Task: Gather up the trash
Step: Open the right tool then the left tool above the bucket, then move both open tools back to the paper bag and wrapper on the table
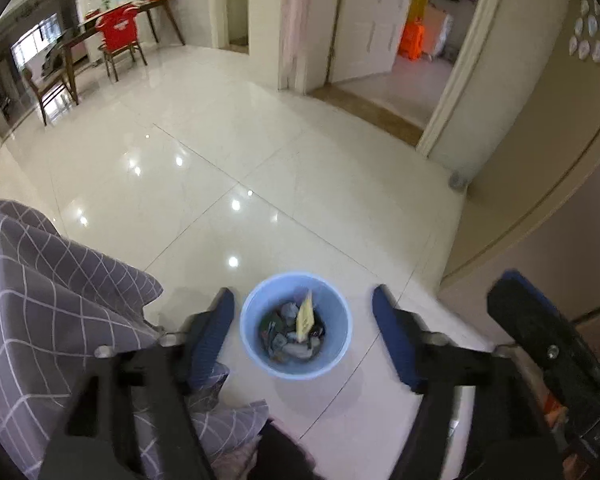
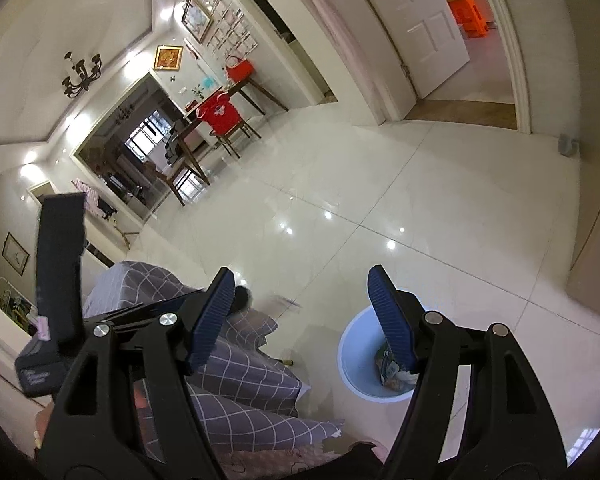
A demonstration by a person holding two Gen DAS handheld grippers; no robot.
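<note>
Left wrist view: left gripper [image 1: 303,334] released, empty, above the blue trash bin [image 1: 252,340] holding wrappers [image 1: 305,316]. Risk: bin tipping if clipped.

Right wrist view: right gripper [image 2: 300,316] released, empty; checked cloth [image 2: 236,364] nearby could snag.

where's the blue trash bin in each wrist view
Left wrist: the blue trash bin sits low at centre, on the floor between the open fingers of the left gripper.
Right wrist: the bin is at lower right, partly hidden behind a finger of the right gripper.
Shared landmark: the grey checked cloth, left of the bin.
</note>
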